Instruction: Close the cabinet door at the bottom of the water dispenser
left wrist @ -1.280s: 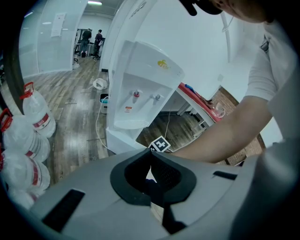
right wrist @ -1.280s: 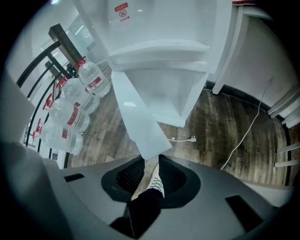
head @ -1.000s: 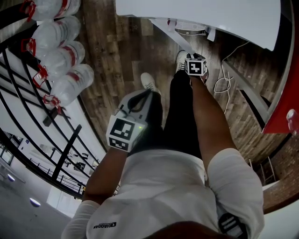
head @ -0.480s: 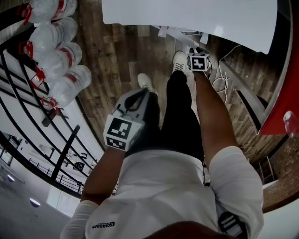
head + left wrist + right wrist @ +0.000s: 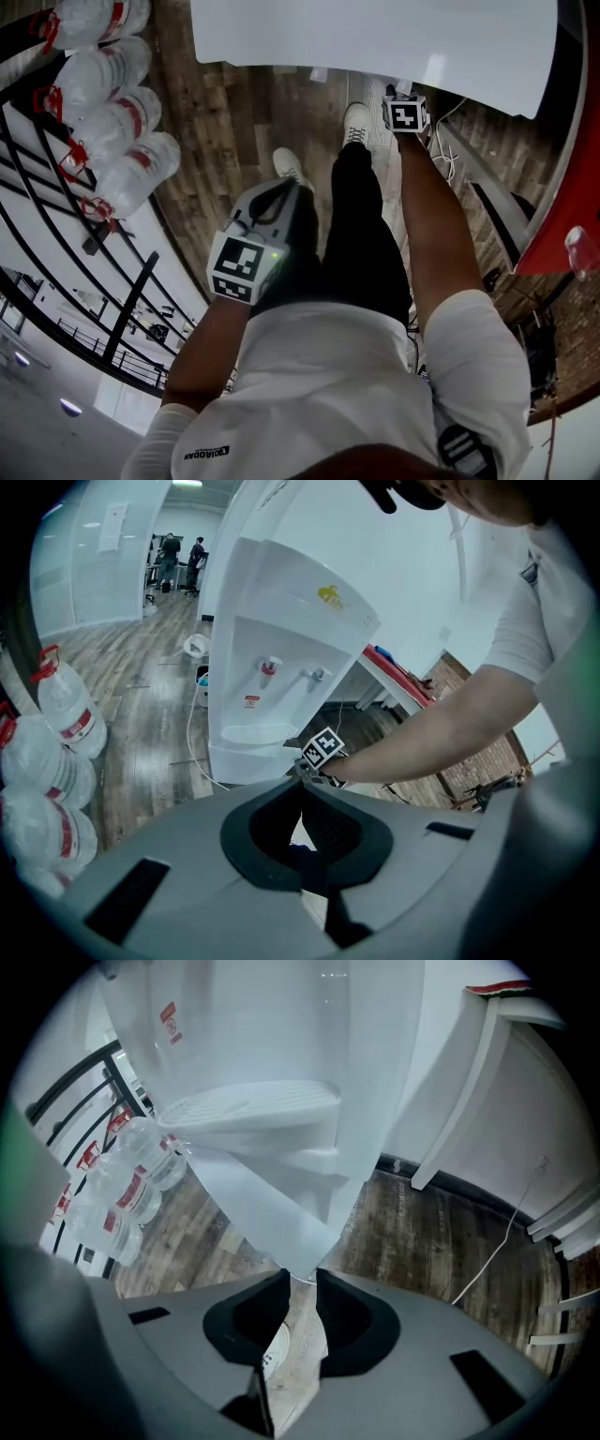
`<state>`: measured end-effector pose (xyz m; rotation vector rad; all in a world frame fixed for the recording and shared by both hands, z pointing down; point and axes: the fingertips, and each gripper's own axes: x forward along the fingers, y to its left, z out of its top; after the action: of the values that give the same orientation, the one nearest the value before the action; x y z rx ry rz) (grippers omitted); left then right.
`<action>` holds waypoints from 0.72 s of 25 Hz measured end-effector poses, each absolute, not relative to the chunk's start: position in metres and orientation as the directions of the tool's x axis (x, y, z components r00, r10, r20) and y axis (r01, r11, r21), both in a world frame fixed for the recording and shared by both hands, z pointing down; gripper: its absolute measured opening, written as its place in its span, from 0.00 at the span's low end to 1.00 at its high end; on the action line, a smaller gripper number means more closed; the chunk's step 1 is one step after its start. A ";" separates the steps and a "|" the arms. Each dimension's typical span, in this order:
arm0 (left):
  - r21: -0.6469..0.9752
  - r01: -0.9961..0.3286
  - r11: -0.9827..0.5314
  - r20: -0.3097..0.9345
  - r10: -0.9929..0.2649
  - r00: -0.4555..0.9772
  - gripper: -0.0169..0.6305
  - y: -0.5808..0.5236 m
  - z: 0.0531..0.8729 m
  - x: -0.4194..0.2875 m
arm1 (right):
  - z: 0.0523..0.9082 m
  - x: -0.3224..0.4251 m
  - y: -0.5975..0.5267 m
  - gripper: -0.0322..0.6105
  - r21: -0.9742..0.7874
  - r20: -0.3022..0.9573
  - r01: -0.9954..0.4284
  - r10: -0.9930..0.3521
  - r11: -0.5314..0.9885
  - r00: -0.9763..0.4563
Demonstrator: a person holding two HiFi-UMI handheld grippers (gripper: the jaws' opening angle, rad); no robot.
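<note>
The white water dispenser (image 5: 375, 37) fills the top of the head view and stands ahead in the left gripper view (image 5: 281, 649). Its bottom cabinet door (image 5: 258, 1199) is a white panel slanting down under the drip tray, and its lower corner sits between the tips of my right gripper (image 5: 300, 1279), which is shut on the edge. In the head view my right gripper (image 5: 404, 97) reaches to the foot of the dispenser, and the door is barely seen there. My left gripper (image 5: 284, 192) hangs near my leg, shut and holding nothing (image 5: 302, 785).
Several large water bottles (image 5: 122, 122) lie against a black railing (image 5: 56, 234) at the left. A white cable (image 5: 448, 117) trails on the wood floor right of the dispenser. A red-edged table (image 5: 572, 206) stands at the right. My shoes (image 5: 358, 120) are just before the dispenser.
My right gripper has pushed forward to the dispenser's foot, and the open door has swung in toward the cabinet. The left gripper has stayed put.
</note>
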<state>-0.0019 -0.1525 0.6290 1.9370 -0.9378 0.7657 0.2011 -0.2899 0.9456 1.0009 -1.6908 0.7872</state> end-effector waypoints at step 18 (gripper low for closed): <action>0.409 -0.838 -0.362 0.785 -0.327 0.525 0.02 -0.163 0.631 -0.007 | 0.925 0.207 -0.324 0.20 0.000 0.937 -0.882 -0.308 0.472 -0.165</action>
<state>-0.0066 -0.1626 0.6309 1.9235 -0.9529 0.7655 0.2073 -0.3243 0.9254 1.0254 -1.7119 0.7126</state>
